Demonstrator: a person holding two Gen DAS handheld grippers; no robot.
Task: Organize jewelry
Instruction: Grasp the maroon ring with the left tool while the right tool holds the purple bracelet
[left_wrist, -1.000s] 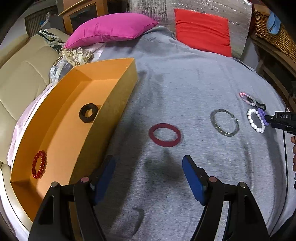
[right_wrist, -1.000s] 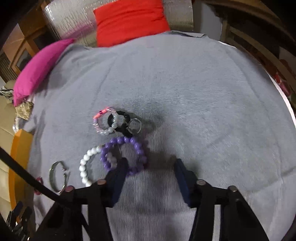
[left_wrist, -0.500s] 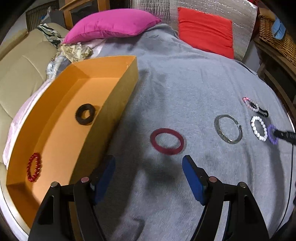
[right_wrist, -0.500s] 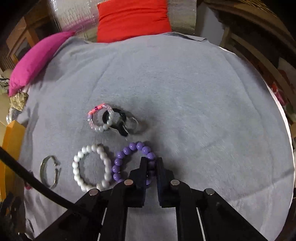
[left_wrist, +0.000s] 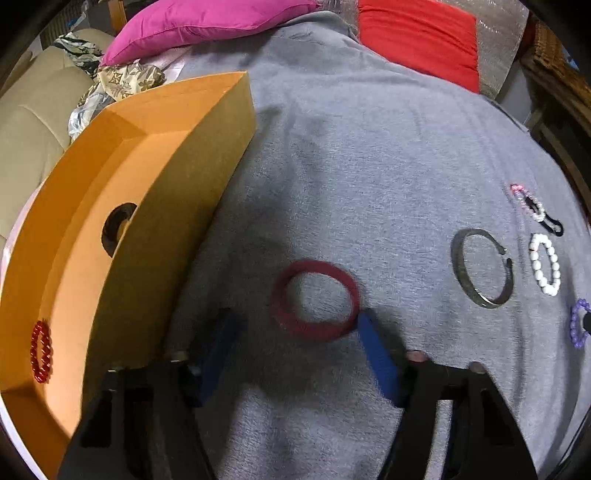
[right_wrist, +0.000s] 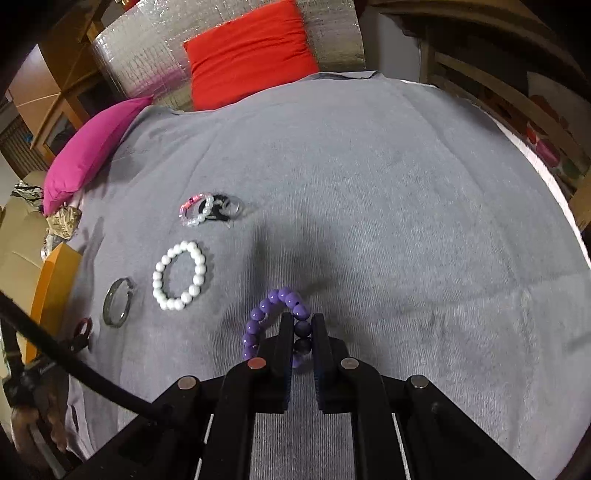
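Observation:
My left gripper (left_wrist: 295, 332) is open low over the grey cloth, its blue pads on either side of the near edge of a dark red bangle (left_wrist: 316, 299). My right gripper (right_wrist: 302, 325) is shut on a purple bead bracelet (right_wrist: 271, 317) and holds it just above the cloth; the bracelet also shows in the left wrist view (left_wrist: 578, 325). A white bead bracelet (right_wrist: 180, 275), a grey metal bangle (right_wrist: 118, 302) and a small cluster of pink, clear and black bands (right_wrist: 208, 213) lie on the cloth. The orange box (left_wrist: 155, 206) holds a black ring (left_wrist: 116, 227) and a red bead bracelet (left_wrist: 41, 350).
A pink pillow (left_wrist: 207, 22) and a red cushion (right_wrist: 251, 51) lie at the far edge of the grey cloth. A beige sofa (left_wrist: 26, 125) with patterned fabric is left of the box. Wooden furniture (right_wrist: 498, 92) stands to the right.
My left gripper has moved forward and down to the dark red bangle. My right gripper shut on the purple bracelet and has lifted it away from the white bracelet.

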